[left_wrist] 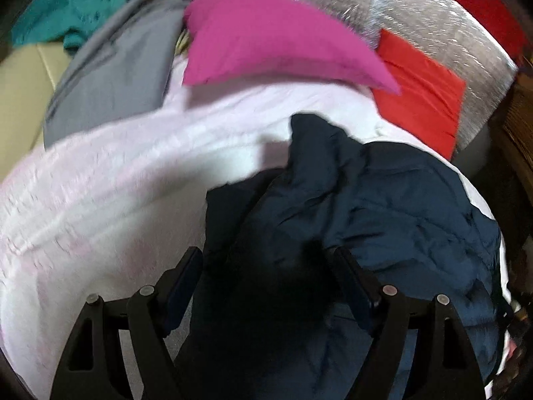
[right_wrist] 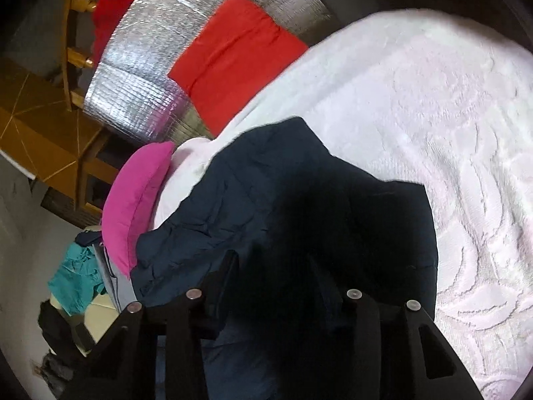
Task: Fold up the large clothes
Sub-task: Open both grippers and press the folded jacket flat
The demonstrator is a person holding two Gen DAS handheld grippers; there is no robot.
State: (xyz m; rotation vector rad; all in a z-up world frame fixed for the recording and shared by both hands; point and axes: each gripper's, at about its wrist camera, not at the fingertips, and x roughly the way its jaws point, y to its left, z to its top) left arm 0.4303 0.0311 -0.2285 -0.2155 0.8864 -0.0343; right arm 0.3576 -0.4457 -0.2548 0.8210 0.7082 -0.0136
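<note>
The left claw is matte black. Each of its two fingers is a flat plate with a dark blue pad on its inner face. Behind the fingers, angular black link arms fan out toward 5 and 7 o'clock, each with a triangular cut-out and a round silver pin at its joint, four pins in all. The right claw has the same build: black linkage, four silver pins, triangular openings. Its fingers are too dark to make out clearly.
</note>
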